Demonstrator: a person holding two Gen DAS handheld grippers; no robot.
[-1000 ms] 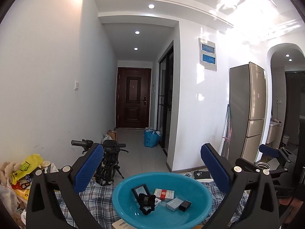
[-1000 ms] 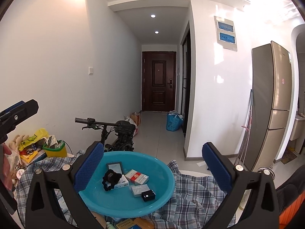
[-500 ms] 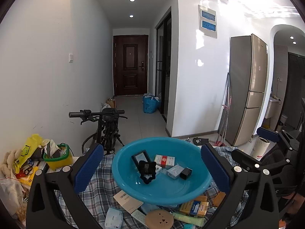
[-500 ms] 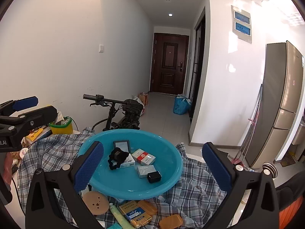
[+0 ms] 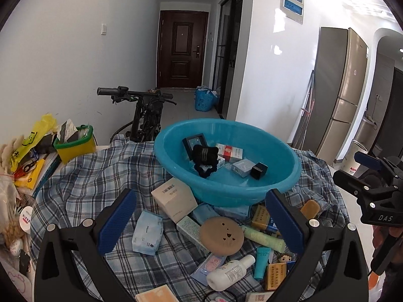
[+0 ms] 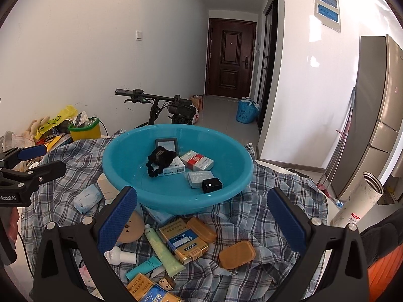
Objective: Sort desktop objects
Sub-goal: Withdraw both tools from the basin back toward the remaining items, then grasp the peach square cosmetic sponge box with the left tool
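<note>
A blue basin [image 5: 289, 156] [image 6: 121, 161] stands on a plaid cloth and holds a black scrunchie [image 5: 204, 157], a red-white pack [image 6: 197, 160], a pale blue box and a small black box [image 6: 212, 185]. Loose items lie in front of it: a beige box [image 5: 175, 198], a tissue pack [image 5: 147, 232], a round brown disc [image 5: 221, 235], a green tube [image 6: 162, 250], a yellow pack [image 6: 183, 242] and an orange case [image 6: 236, 254]. My left gripper [image 5: 200, 222] is open and empty above the pile. My right gripper [image 6: 201, 222] is open and empty above the yellow pack.
A yellow-green bin [image 5: 74, 146] and clutter sit at the table's left edge. A bicycle [image 5: 147, 115] stands behind the table. A fridge [image 6: 375, 115] is at the right, and a white cylinder [image 6: 357, 201] stands by the table's right side.
Both grippers have tilted down and drawn back, so the basin sits higher in view and the loose items in front of it have come into sight. Both stay open.
</note>
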